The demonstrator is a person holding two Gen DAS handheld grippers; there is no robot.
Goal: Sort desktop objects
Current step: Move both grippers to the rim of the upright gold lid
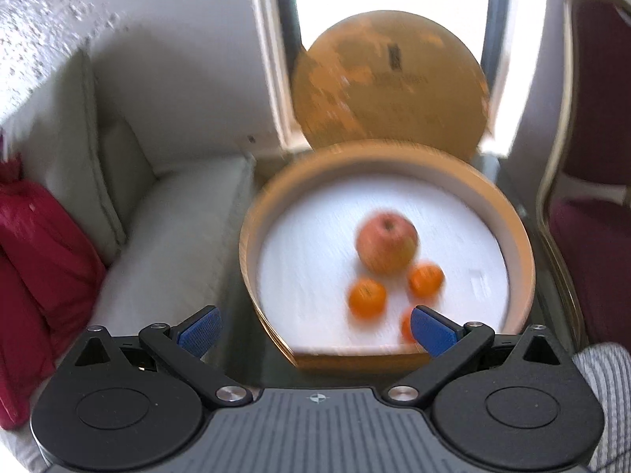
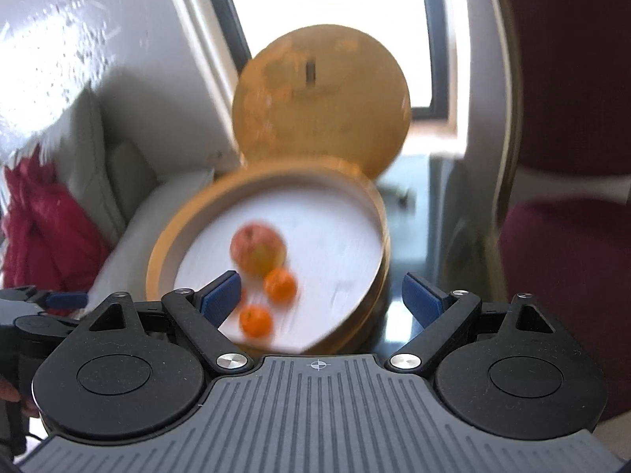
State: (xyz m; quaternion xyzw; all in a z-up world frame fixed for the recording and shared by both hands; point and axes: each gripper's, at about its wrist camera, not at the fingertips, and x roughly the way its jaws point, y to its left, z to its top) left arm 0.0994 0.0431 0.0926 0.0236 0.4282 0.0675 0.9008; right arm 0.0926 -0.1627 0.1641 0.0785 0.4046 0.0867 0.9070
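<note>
Third orange (image 1: 406, 325) half-hidden behind fingers (image 1: 434, 335)

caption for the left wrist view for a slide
Open left gripper facing a round tray holding an apple and small oranges, its lid propped upright behind.

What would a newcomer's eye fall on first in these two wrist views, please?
Most likely the round box with its gold rim and white floor, sitting on a dark glass table: an apple lies in it with small oranges just in front. Behind it, the gold lid stands upright against the bright window. In the foreground, the left hand-held gripper and right hand-held gripper both gape open, holding nothing.
</note>
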